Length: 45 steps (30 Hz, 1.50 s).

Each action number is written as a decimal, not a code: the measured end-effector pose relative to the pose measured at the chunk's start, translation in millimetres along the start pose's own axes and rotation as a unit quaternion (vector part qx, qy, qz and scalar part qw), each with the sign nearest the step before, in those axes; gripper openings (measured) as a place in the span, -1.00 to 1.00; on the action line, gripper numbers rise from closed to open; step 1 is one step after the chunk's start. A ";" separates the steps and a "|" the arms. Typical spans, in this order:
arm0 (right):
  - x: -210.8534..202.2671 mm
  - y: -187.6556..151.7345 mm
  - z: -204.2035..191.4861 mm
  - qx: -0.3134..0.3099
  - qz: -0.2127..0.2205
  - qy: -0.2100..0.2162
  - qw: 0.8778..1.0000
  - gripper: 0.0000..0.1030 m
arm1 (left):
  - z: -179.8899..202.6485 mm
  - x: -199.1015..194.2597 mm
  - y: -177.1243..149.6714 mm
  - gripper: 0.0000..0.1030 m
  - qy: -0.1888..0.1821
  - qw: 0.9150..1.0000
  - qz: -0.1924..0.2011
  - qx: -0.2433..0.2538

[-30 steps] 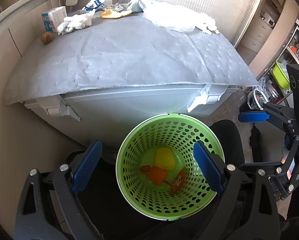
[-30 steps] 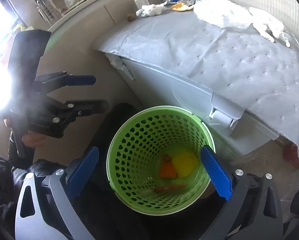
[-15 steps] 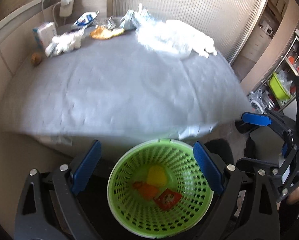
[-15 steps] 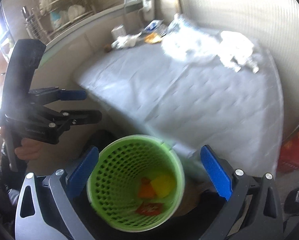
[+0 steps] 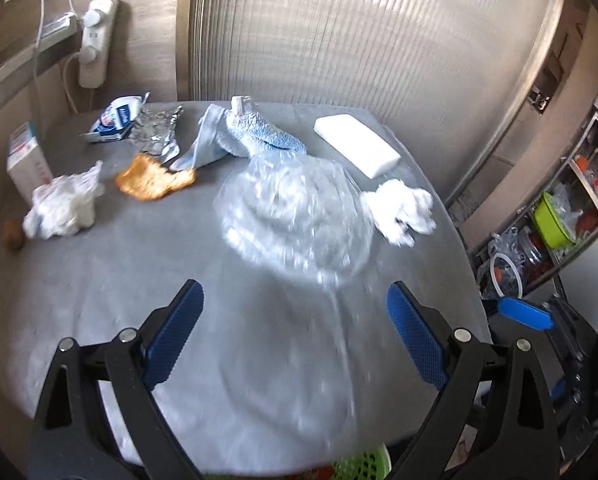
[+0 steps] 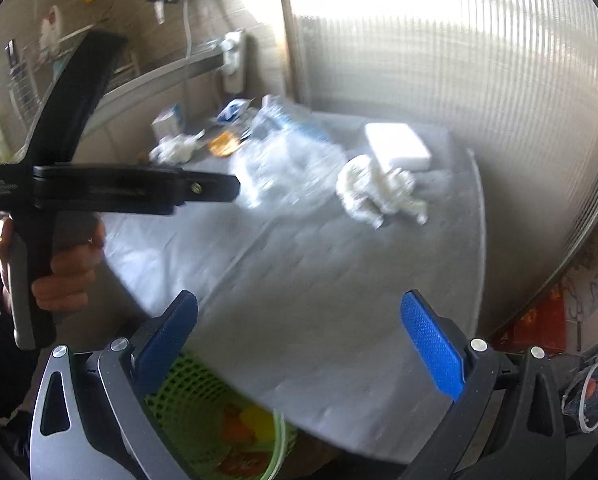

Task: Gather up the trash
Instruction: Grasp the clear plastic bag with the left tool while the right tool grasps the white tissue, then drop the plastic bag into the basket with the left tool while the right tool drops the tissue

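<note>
Both grippers are open and empty above the near edge of a grey-covered table (image 5: 139,280). My left gripper (image 5: 295,336) faces a crumpled clear plastic bag (image 5: 299,208), with a white tissue wad (image 5: 403,208) to its right. Farther back lie an orange wrapper (image 5: 151,180), another tissue wad (image 5: 63,208), foil (image 5: 159,132), a blue-white packet (image 5: 115,120) and a blue cloth (image 5: 251,136). My right gripper (image 6: 299,344) sees the bag (image 6: 287,164) and the tissue wad (image 6: 375,188). The green trash basket (image 6: 219,428) sits below the table edge, holding orange and yellow scraps.
A white block (image 5: 355,144) lies at the back right, a small carton (image 5: 27,160) and a brown nut (image 5: 13,234) at the left. A power strip (image 5: 95,44) hangs on the wall. A cluttered shelf (image 5: 559,232) stands to the right. The left gripper's body (image 6: 111,188) shows in the right wrist view.
Both grippers rose from over the green basket and tilted up toward the tabletop. The basket has dropped to the bottom edge of both views.
</note>
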State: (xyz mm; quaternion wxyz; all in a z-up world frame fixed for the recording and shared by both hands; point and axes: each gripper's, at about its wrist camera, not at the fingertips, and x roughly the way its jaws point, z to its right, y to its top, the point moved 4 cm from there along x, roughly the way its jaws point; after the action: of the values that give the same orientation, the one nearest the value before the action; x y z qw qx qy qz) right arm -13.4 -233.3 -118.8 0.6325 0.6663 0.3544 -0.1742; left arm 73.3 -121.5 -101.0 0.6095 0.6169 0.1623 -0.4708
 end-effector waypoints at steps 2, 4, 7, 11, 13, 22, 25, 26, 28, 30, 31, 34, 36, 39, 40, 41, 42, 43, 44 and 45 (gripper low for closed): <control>2.9 7.7 10.1 0.009 0.006 -0.009 1.000 0.96 | 0.2 12.3 9.2 0.73 0.007 1.000 -0.003 -0.004; 6.8 15.6 20.5 0.019 0.009 -0.023 1.000 0.96 | 0.3 22.5 16.6 0.73 0.018 1.000 -0.005 -0.007; 13.1 26.9 34.5 0.031 0.016 -0.046 0.998 0.96 | 1.0 36.6 25.9 0.73 0.029 1.000 -0.011 -0.007; 23.1 37.6 46.6 0.051 0.019 -0.042 0.998 0.96 | 0.0 56.4 33.9 0.72 0.040 0.999 -0.027 -0.016; 25.4 41.3 50.9 0.062 0.023 -0.036 0.997 0.96 | -1.7 59.6 33.9 0.59 0.038 0.999 -0.031 -0.022; 38.1 47.2 63.0 0.100 0.018 -0.026 0.994 0.96 | -8.2 62.6 30.0 -0.65 0.032 0.998 -0.039 -0.029; 45.8 52.7 64.1 0.100 0.014 -0.032 0.994 0.96 | -12.2 54.3 25.2 -0.73 0.026 0.999 -0.033 -0.034; 48.5 54.1 65.0 0.101 0.013 -0.032 0.994 0.96 | -14.2 49.9 22.8 -0.73 0.026 0.999 -0.031 -0.036; 57.7 59.7 63.5 0.096 0.007 -0.036 0.995 0.96 | -18.1 41.3 19.3 -0.73 0.024 0.999 -0.025 -0.040; 67.0 64.4 61.7 0.088 0.002 -0.043 0.995 0.96 | -23.8 27.1 12.5 -0.73 0.019 0.999 -0.017 -0.047; 71.6 66.1 61.2 0.084 -0.002 -0.045 0.995 0.96 | -25.5 22.1 10.7 -0.73 0.018 0.999 -0.013 -0.048; 87.4 70.8 60.2 0.076 -0.017 -0.063 0.995 0.96 | -31.9 5.4 0.2 -0.73 0.019 0.999 -0.006 -0.044; 96.3 72.7 60.0 0.070 -0.025 -0.080 0.994 0.96 | -36.3 -4.0 -8.6 -0.73 0.023 0.999 -0.003 -0.040; 103.3 74.0 59.2 0.062 -0.029 -0.091 0.993 0.96 | -40.9 -11.1 -17.6 -0.73 0.018 0.999 -0.004 -0.045; 103.4 74.3 58.9 0.061 -0.027 -0.091 0.994 0.92 | -42.0 -12.4 -19.6 -0.73 0.016 0.999 -0.004 -0.045; 103.3 74.6 58.6 0.060 -0.026 -0.091 0.994 0.69 | -43.6 -14.3 -22.8 -0.73 0.017 0.999 -0.003 -0.046; 104.0 74.8 58.8 0.060 -0.028 -0.090 0.994 0.49 | -43.9 -15.3 -24.0 -0.73 0.017 0.999 -0.003 -0.046; 105.5 74.2 59.6 0.063 -0.035 -0.085 0.994 0.10 | -44.6 -15.1 -25.6 -0.73 0.017 0.999 -0.003 -0.046; 106.5 74.1 59.9 0.066 -0.038 -0.081 0.994 -0.09 | -46.0 -15.7 -27.3 -0.73 0.016 0.999 -0.003 -0.049; 107.7 73.3 60.3 0.068 -0.041 -0.078 0.994 -0.16 | -46.8 -16.2 -28.7 -0.73 0.014 0.999 -0.004 -0.050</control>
State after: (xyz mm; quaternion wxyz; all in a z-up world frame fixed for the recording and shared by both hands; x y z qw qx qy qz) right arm 124.5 -260.6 -147.7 0.6035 0.6771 0.3186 -0.2754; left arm 60.8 -67.3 -114.3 0.6356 0.5914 0.1964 -0.4557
